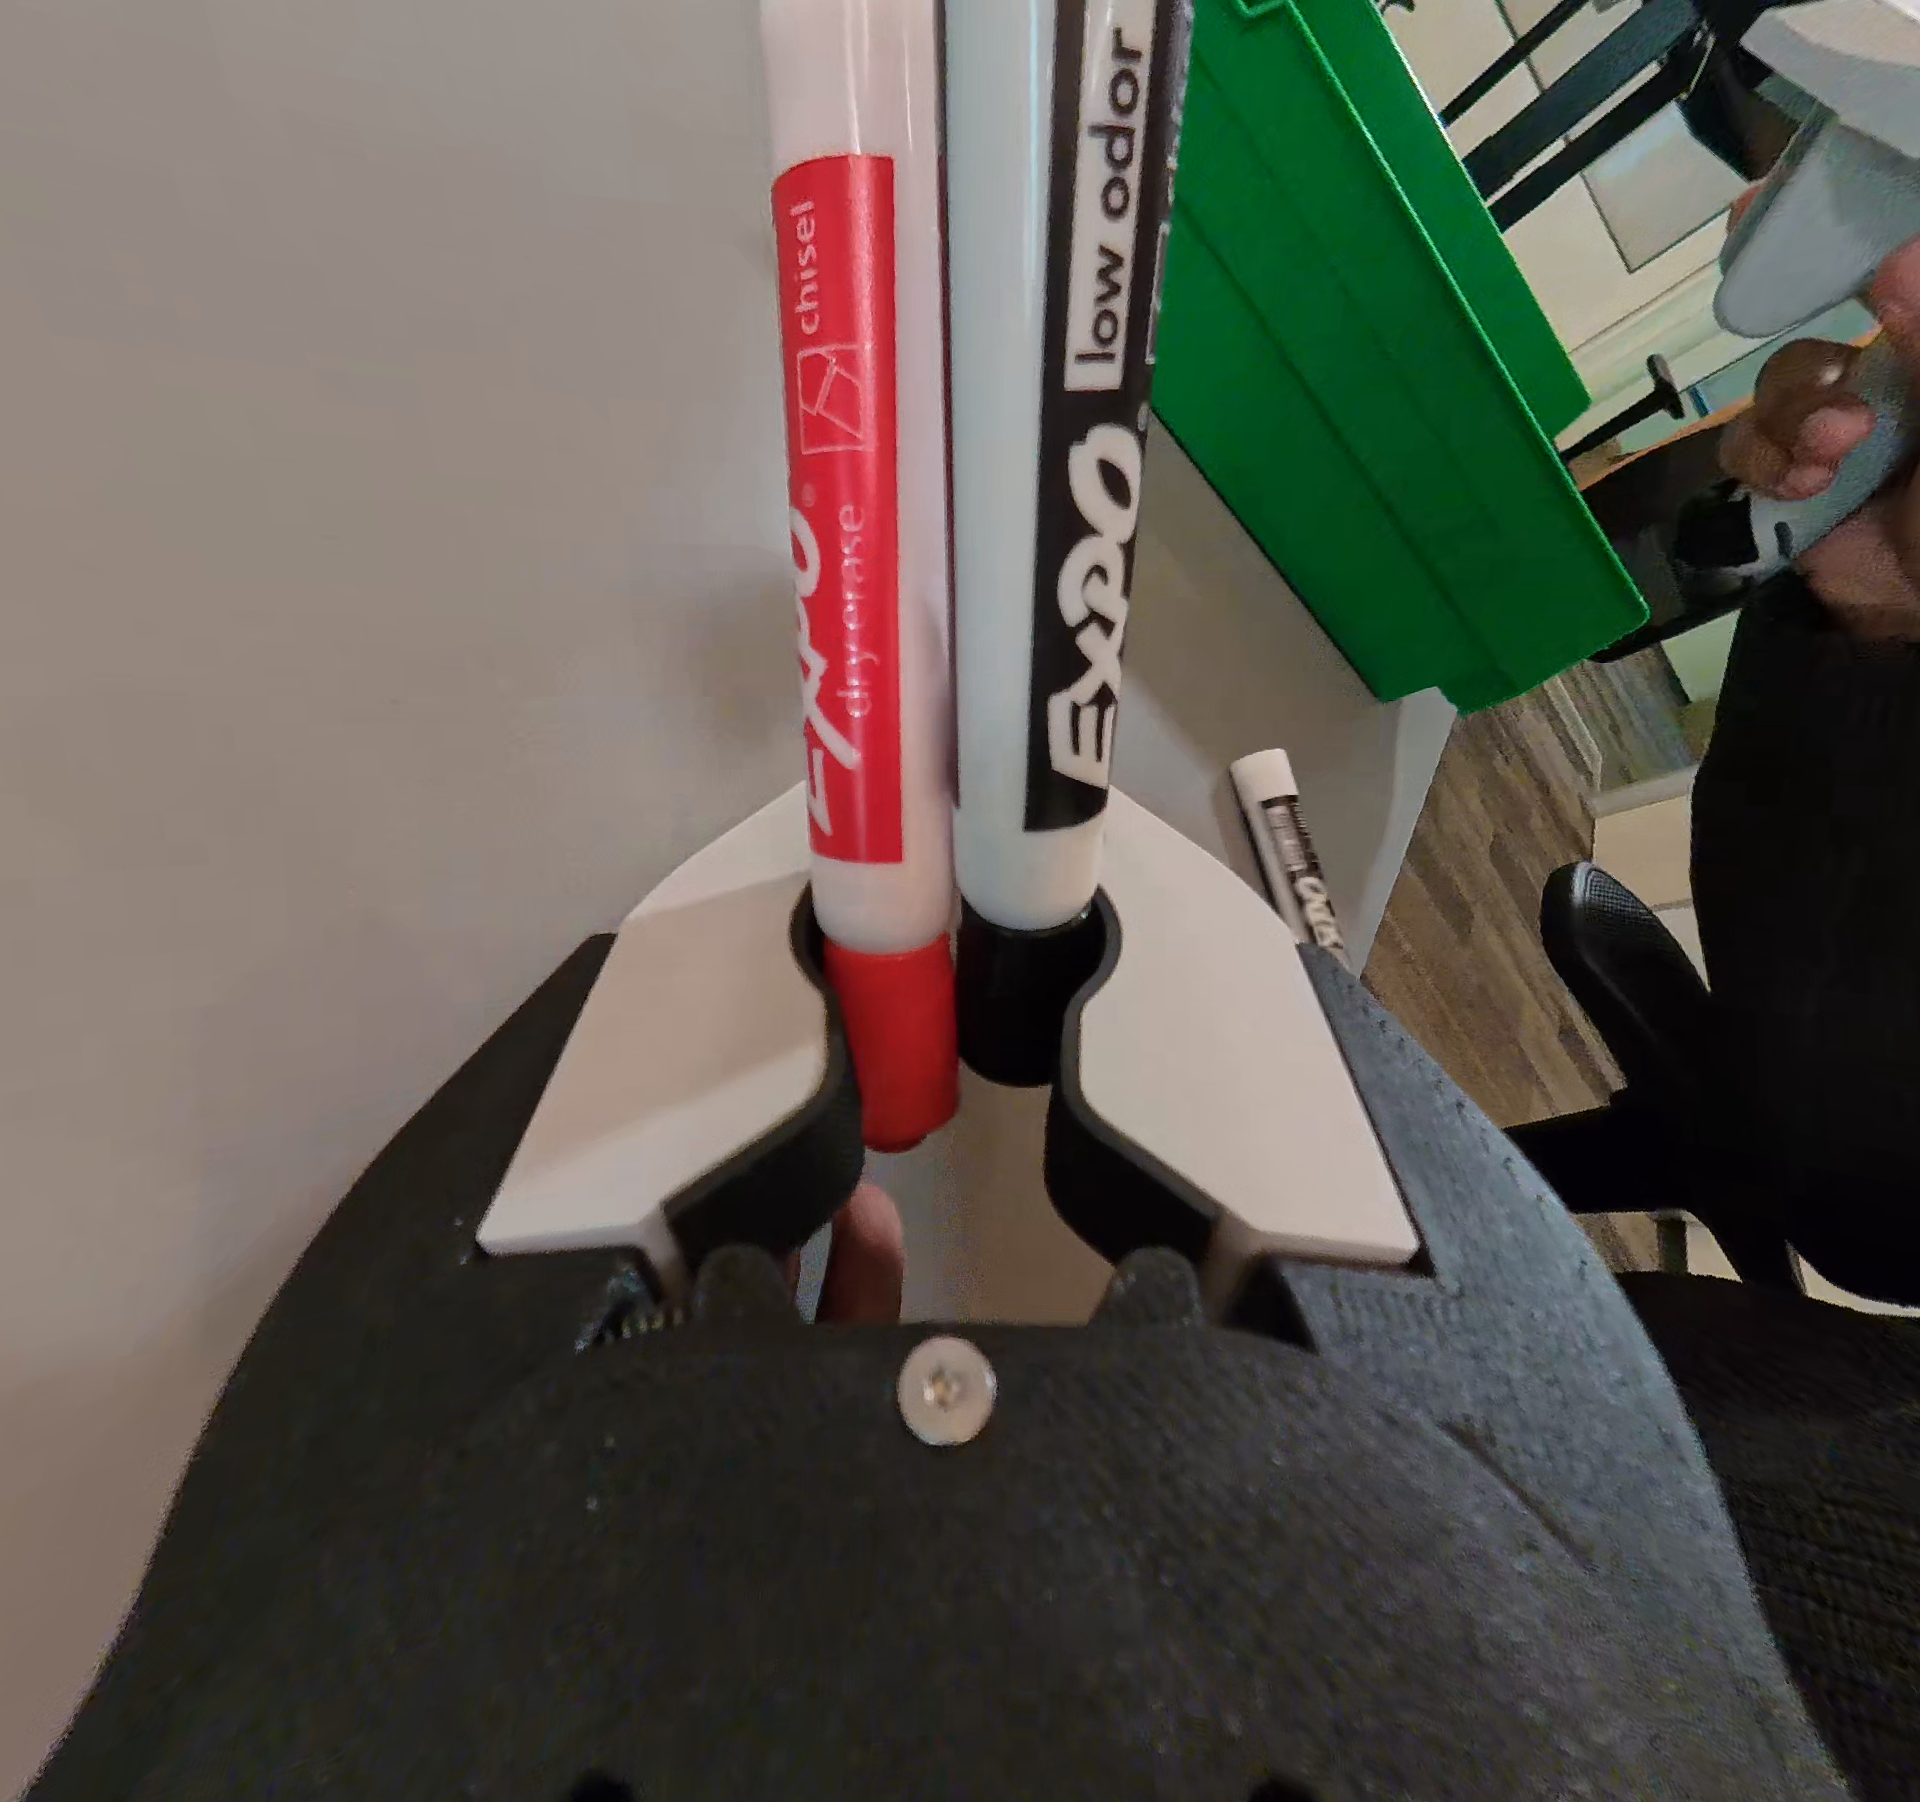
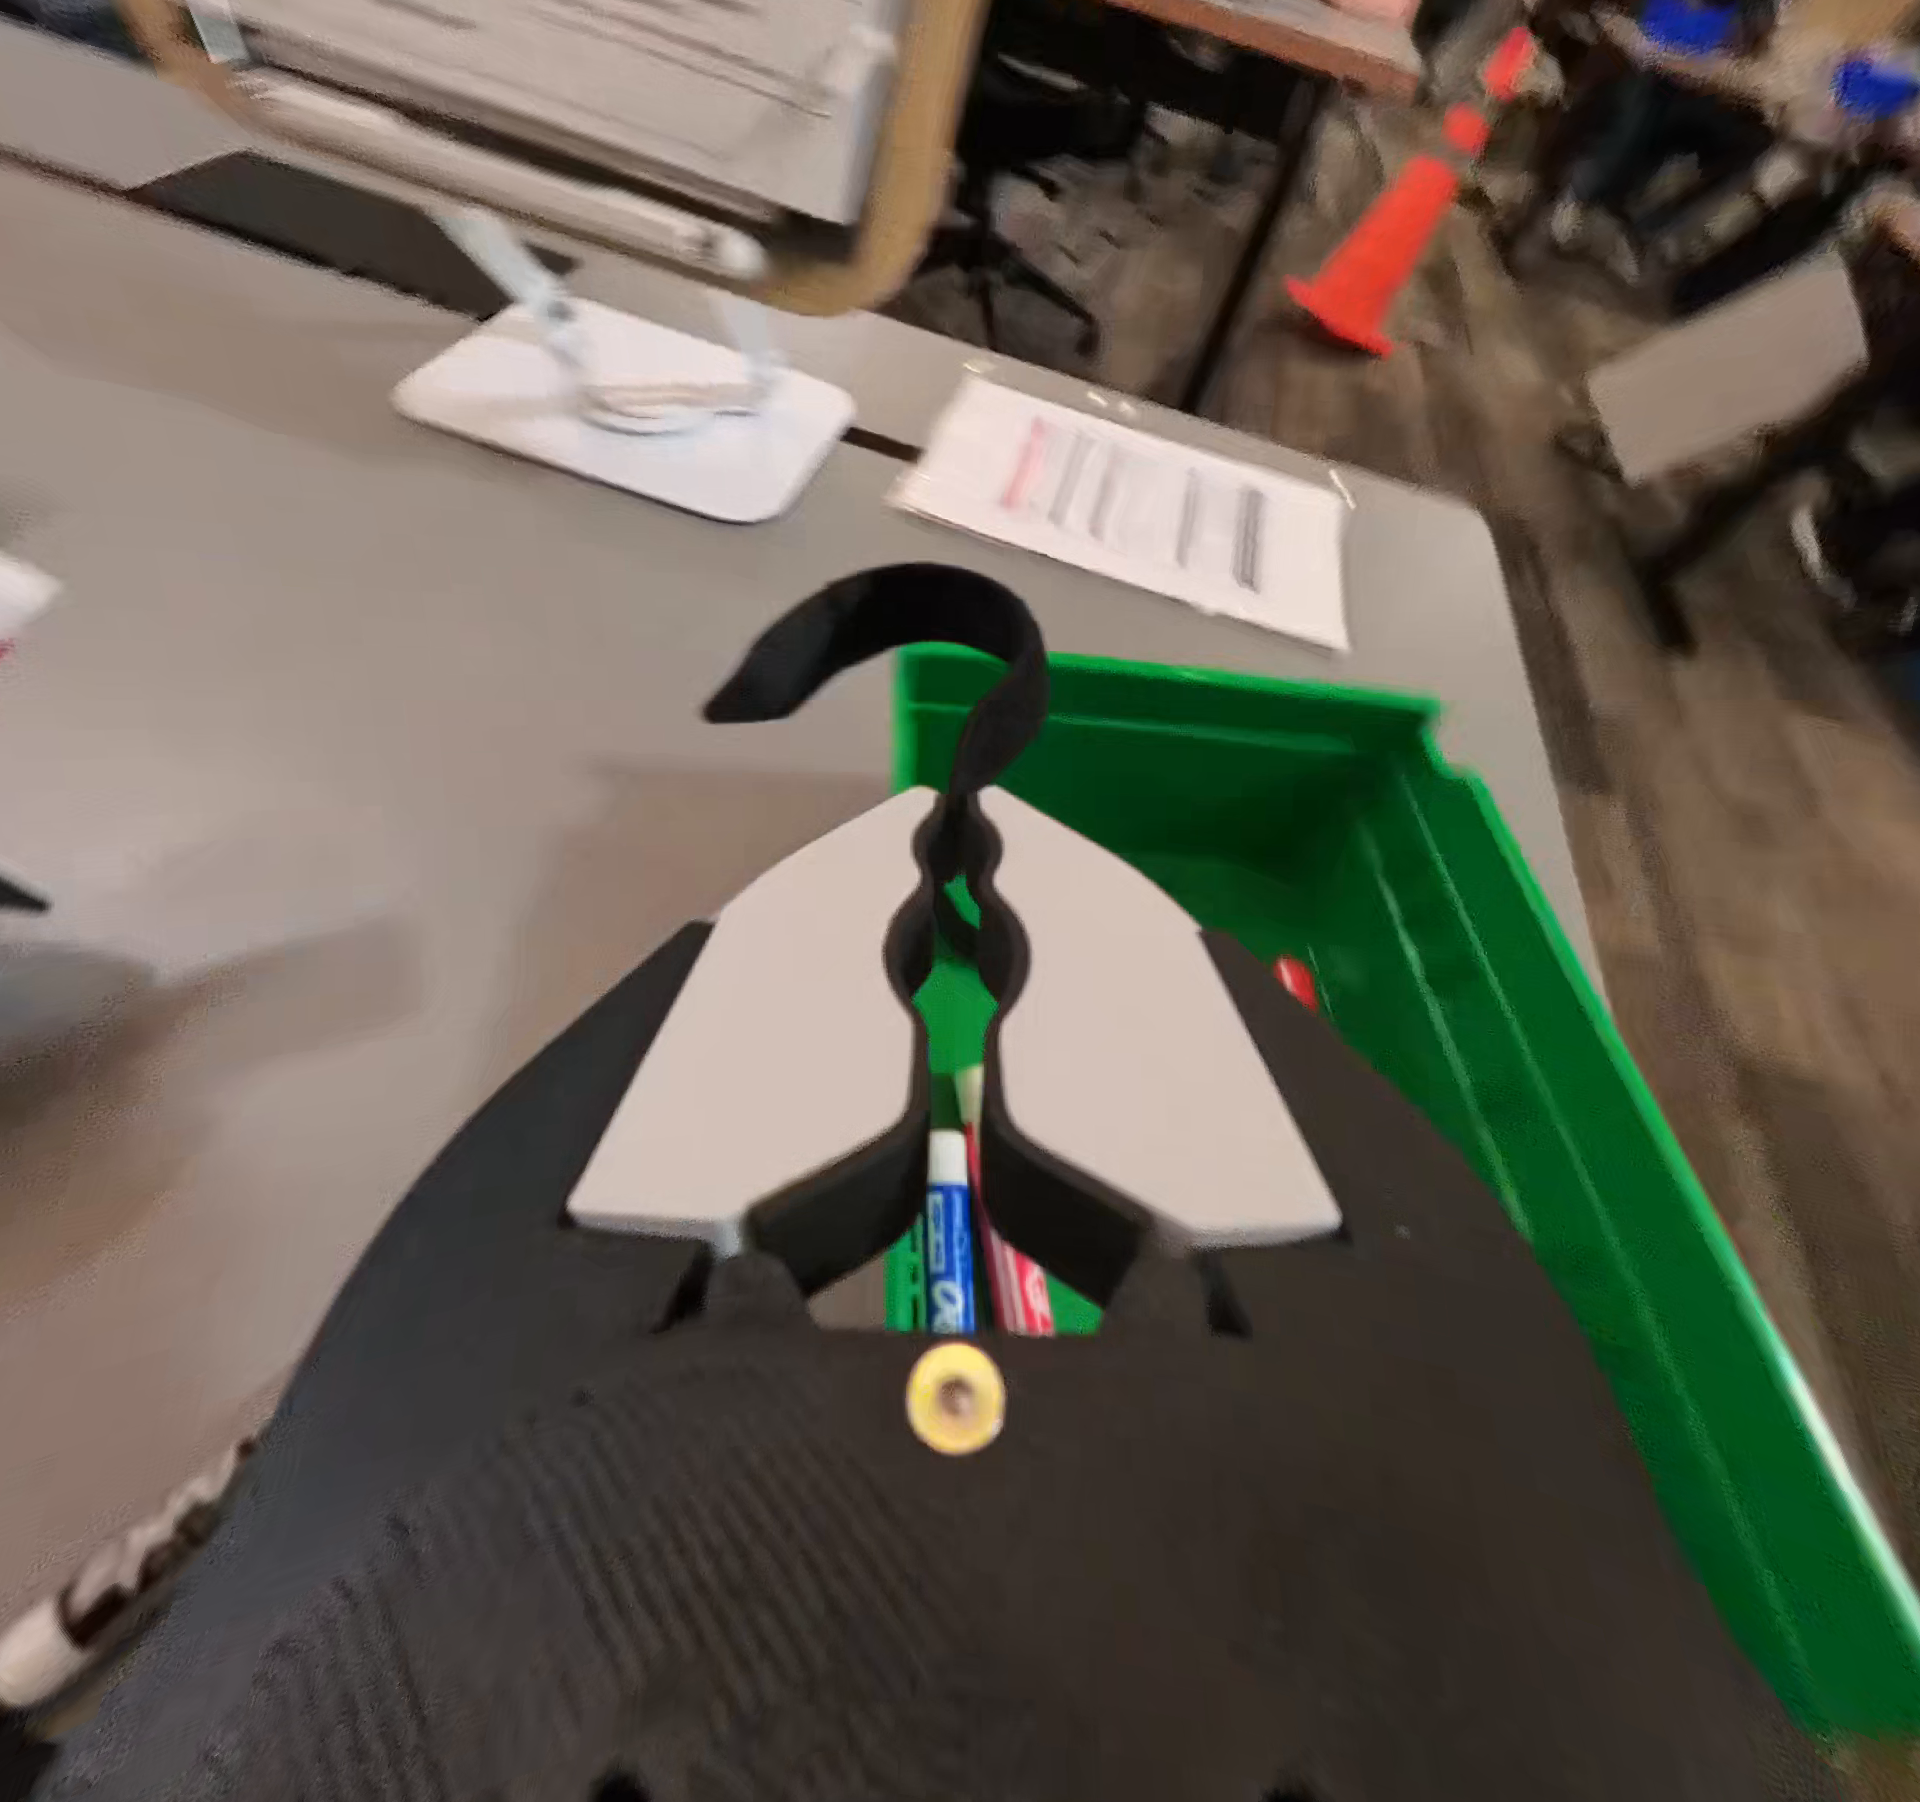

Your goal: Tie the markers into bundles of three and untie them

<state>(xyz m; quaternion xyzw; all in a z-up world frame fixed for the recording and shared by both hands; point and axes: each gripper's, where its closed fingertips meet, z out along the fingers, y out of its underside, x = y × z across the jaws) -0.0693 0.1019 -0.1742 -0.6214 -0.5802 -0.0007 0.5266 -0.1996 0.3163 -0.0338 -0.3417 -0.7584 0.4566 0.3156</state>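
Resting on the grey table (image 2: 416, 713): green plastic bin (image 1: 1351, 350), holding at least a blue-labelled marker (image 2: 948, 1233) and a red-labelled marker (image 2: 1013, 1274), glimpsed through the finger gap. Left gripper (image 1: 961, 817) narrowed onto two dry-erase markers side by side, red-capped marker (image 1: 852, 505) and black-capped marker (image 1: 1049, 402), pinched near the caps, barrels pointing forward. Probably best squeezed evenly, to stop either one slipping. Right gripper (image 2: 940, 802) pinched tight on a thin black strap (image 2: 894, 599), curling above the tips, over the bin. Lying loose near the table edge: another black-labelled marker (image 1: 1288, 848).
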